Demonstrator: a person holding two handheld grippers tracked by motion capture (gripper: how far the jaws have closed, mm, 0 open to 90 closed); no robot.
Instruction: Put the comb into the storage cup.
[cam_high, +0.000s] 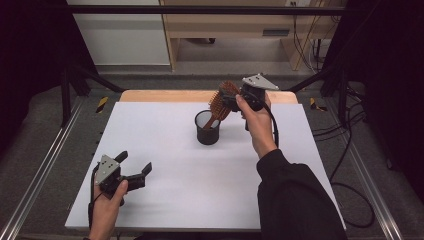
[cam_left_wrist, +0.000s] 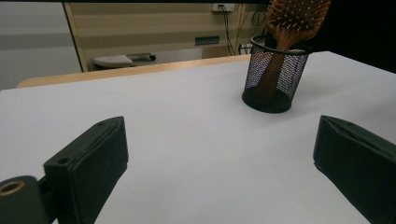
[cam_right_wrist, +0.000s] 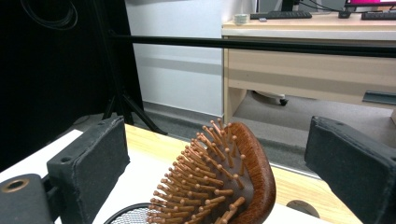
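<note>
A wooden paddle hairbrush (cam_high: 219, 104) stands handle-down and tilted in a black mesh cup (cam_high: 207, 129) at the middle back of the white table (cam_high: 165, 150). My right gripper (cam_high: 229, 101) hovers at the brush head, open. In the right gripper view the bristled head (cam_right_wrist: 224, 186) sits between the wide-apart jaws of that gripper (cam_right_wrist: 217, 128) without touching either, above the cup rim (cam_right_wrist: 128, 213). My left gripper (cam_high: 135, 162) rests open near the front left corner, holding nothing. From the left gripper (cam_left_wrist: 222, 126) the cup (cam_left_wrist: 275, 74) and brush (cam_left_wrist: 296, 16) show far off.
A wooden strip (cam_high: 165, 96) runs along the table's back edge. Black frame bars (cam_high: 200, 9) and dark curtains enclose the sides. A desk and cables (cam_high: 305, 45) stand behind. Metal rails (cam_high: 45, 160) run along the floor at both sides.
</note>
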